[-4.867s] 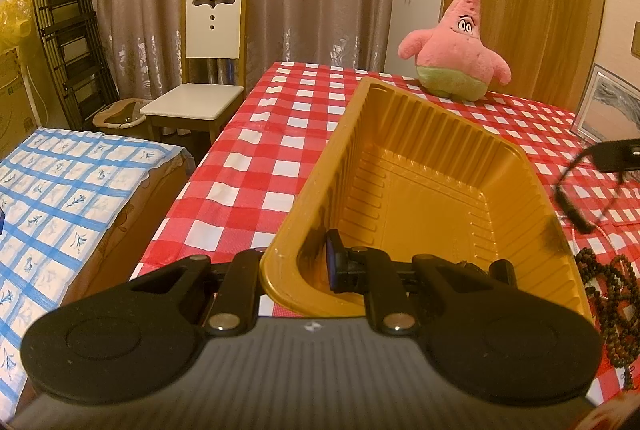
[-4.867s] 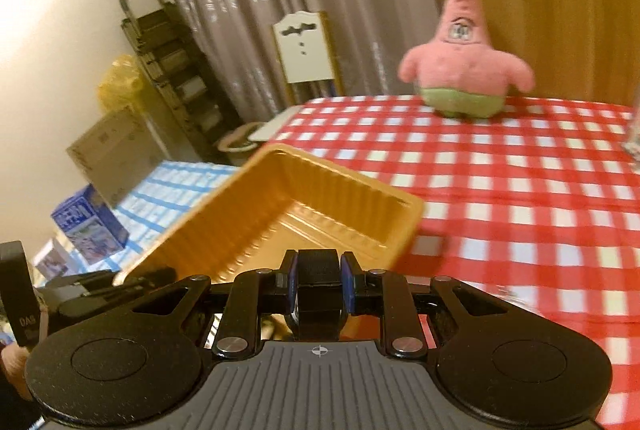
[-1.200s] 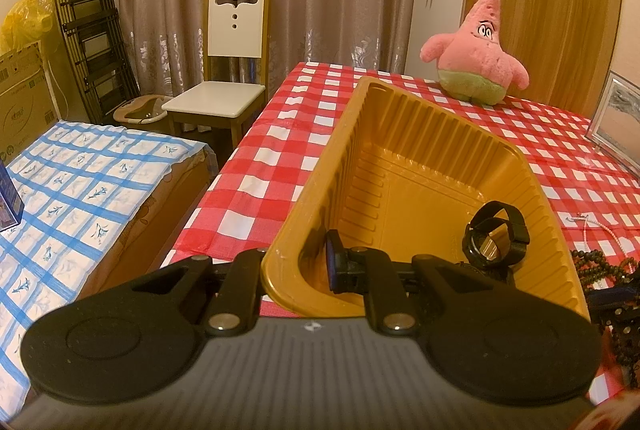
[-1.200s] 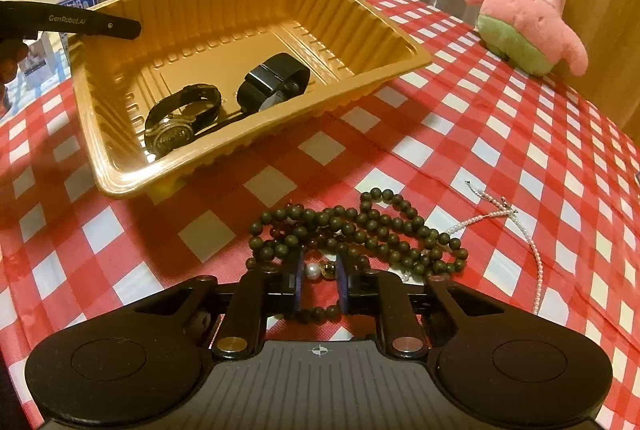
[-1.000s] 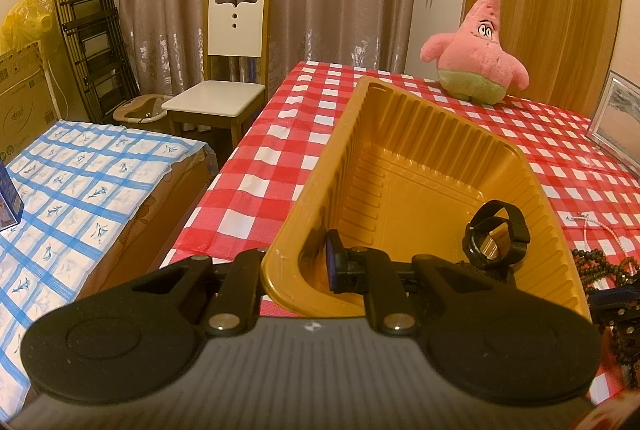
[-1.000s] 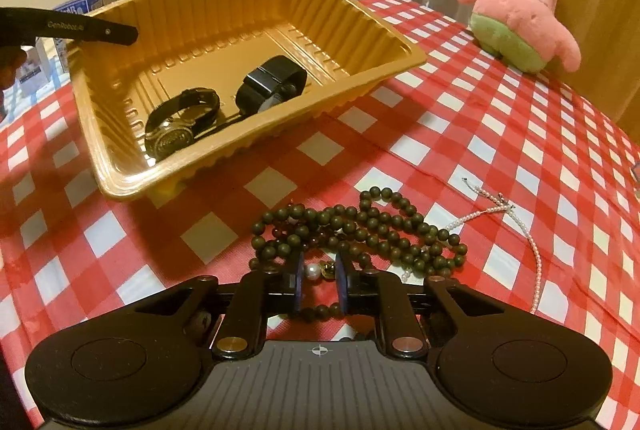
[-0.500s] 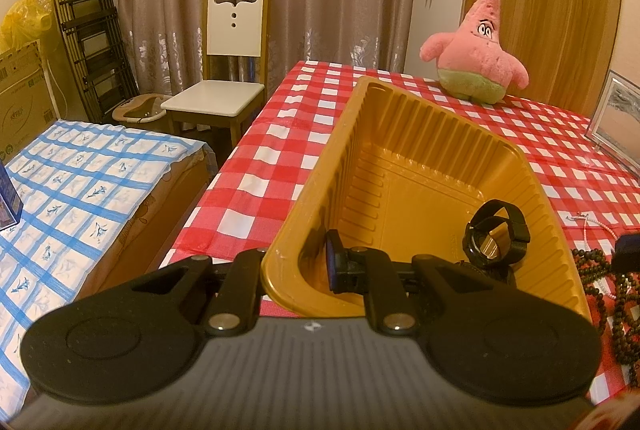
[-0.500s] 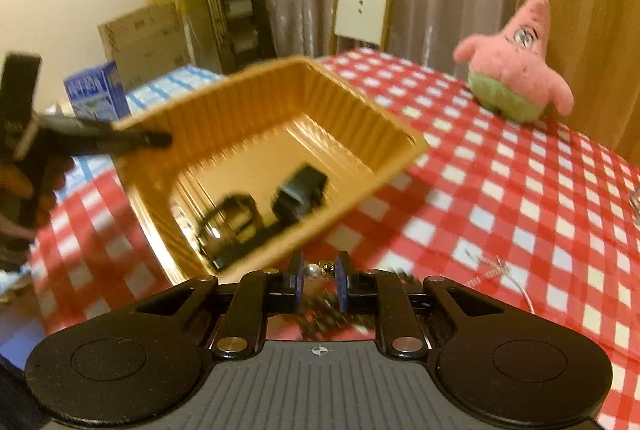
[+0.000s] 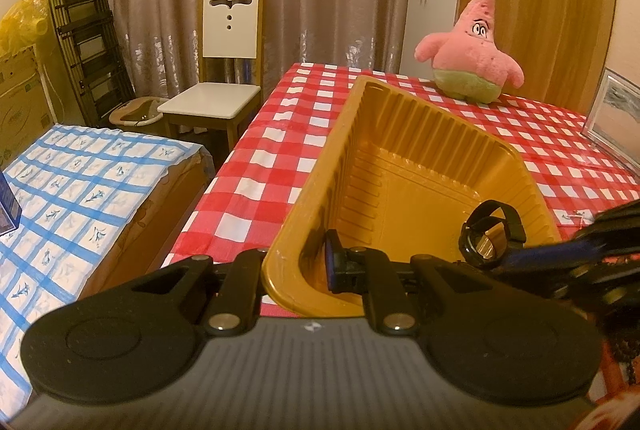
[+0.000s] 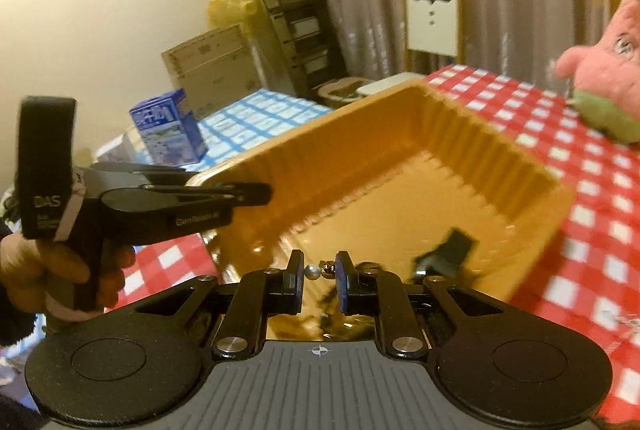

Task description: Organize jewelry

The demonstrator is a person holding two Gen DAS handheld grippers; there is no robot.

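A gold plastic tray (image 9: 404,133) stands on the red checked tablecloth. My left gripper (image 9: 296,262) is shut on the tray's near rim. A black watch (image 9: 490,236) lies inside the tray, and it shows blurred in the right wrist view (image 10: 448,250). My right gripper (image 10: 318,276) is above the tray (image 10: 400,149), shut on the dark bead necklace; a silver bead and a gold bead (image 10: 320,272) show between its pads. The rest of the necklace hangs below, mostly hidden. The right gripper enters the left wrist view at the right edge (image 9: 600,254).
A pink starfish plush toy (image 9: 472,49) sits at the table's far side. A picture frame (image 9: 616,117) stands at the right. A white chair (image 9: 224,69), a folded ladder and boxes are left of the table. A blue-checked surface (image 9: 80,197) lies beside the table.
My right gripper lifted the bead necklace off the tablecloth and carried it left, over the tray. The left gripper and tray stayed still.
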